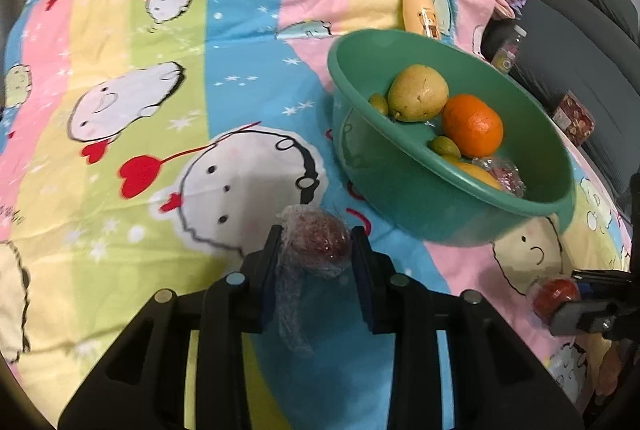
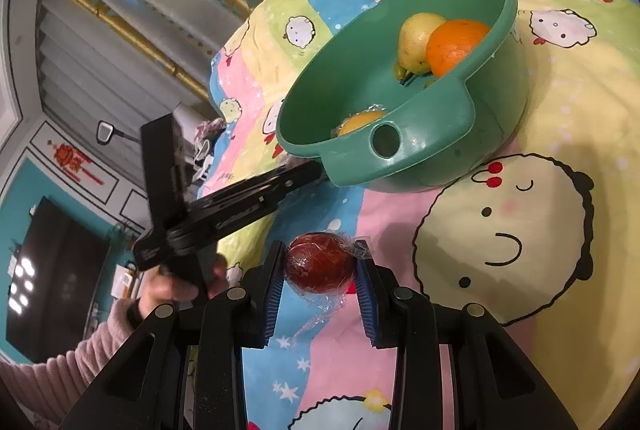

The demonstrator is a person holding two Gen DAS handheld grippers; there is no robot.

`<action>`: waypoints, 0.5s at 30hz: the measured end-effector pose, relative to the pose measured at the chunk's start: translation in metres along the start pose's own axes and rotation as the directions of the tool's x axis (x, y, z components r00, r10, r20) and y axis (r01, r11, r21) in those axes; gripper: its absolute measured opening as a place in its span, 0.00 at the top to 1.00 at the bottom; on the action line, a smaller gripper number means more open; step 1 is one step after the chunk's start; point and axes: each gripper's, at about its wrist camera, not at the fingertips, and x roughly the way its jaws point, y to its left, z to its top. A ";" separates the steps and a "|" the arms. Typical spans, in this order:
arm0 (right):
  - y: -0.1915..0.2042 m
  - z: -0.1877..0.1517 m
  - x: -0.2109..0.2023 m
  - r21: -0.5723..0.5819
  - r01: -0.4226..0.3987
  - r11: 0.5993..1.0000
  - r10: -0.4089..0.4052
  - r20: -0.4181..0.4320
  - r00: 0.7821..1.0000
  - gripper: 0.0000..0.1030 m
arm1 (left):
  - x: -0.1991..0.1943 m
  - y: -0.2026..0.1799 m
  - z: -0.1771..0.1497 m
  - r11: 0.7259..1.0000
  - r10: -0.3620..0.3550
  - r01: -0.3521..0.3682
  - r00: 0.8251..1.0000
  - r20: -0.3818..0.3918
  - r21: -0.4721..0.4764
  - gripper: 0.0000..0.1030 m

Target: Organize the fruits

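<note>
Judging by bowl contents, task sat past halfway; green basin (image 1: 540, 149) on patterned bedsheet (image 1: 140, 69) already held pear (image 1: 418, 91), orange (image 1: 472, 125), small green fruits (image 1: 445, 145), wrapped yellow fruit (image 2: 360, 121); left gripper (image 1: 316, 250) was clamped on wrapped dark-red fruit (image 1: 326, 242), just beside basin; right gripper (image 2: 322, 266) was clamped on wrapped red fruit (image 2: 320, 264), near basin handle; both remained undelivered.

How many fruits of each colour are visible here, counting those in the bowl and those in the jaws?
Red, plastic-wrapped: 3, namely the left gripper's fruit, the right gripper's fruit and one in the green bowl
Orange: 1, the orange
Yellow-green: 1, the pear
Small green: 2
Yellow, wrapped: 1
Total: 8
</note>
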 end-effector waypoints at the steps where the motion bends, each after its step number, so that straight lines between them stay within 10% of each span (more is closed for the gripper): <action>1: 0.001 0.000 0.001 0.001 -0.001 1.000 0.001 -0.001 1.000 0.66 | -0.005 -0.001 -0.001 1.000 0.002 -0.002 1.000 0.003 -0.009 0.69; 15: 0.025 0.005 -0.013 -0.050 -0.015 0.999 0.016 0.017 1.000 0.66 | -0.072 -0.028 -0.014 0.997 0.046 -0.042 0.997 0.054 -0.062 0.68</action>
